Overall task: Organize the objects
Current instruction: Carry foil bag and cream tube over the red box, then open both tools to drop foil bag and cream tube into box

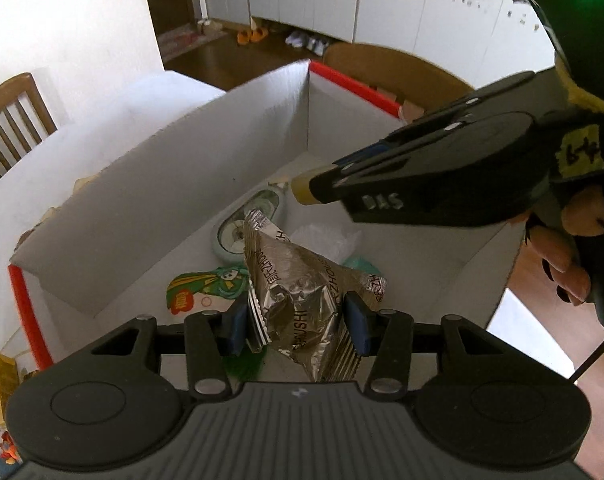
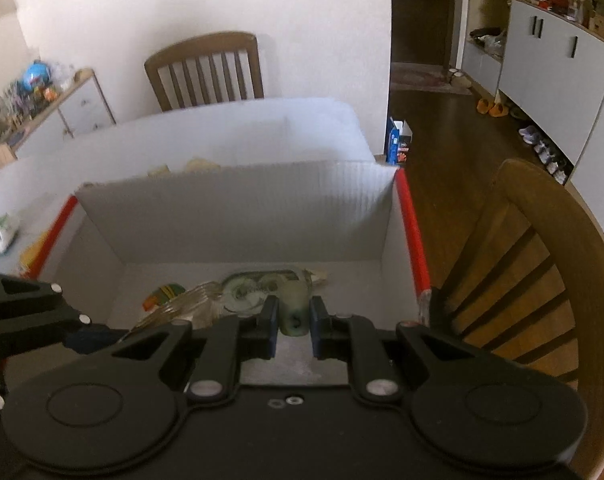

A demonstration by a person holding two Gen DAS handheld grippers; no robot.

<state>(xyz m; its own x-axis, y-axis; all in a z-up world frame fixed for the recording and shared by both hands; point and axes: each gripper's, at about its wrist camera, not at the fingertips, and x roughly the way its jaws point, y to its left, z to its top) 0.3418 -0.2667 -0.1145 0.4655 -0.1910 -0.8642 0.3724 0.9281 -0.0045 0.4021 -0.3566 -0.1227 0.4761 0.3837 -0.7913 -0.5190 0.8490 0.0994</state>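
- Here, the left gripper [image 1: 297, 322] is clamped on a crinkled silver foil snack packet [image 1: 302, 292], its blue pads pinching the packet's lower half from both sides, so the jaws stand only partly apart.
- The packet hangs over the open white cardboard box with red-taped edges [image 1: 205, 184], above the things already on the box floor.
- Probably light and puffy; foil is slick and crushes easily, so a hold across the flat crimped seam would likely slip less than one on the air-filled belly.
- The right gripper [image 2: 293, 322] is closed nearly all the way on a small pale, greenish cylindrical object [image 2: 294, 314], too blurred to name; it looks stiff and small, so the pinch across its middle seems sound.
- In the left wrist view that gripper enters from 3 o'clock, a person's gloved hand [image 1: 570, 256] on its handle.
- On the box floor, at 12 o'clock from the packet, lies a pale green oval case [image 1: 237, 228]; at 9 o'clock a green and orange printed wrapper [image 1: 205, 288].
- Outward, the box sits on a white table [image 2: 221, 128], with a wooden slat-back chair [image 2: 205, 72] beyond.
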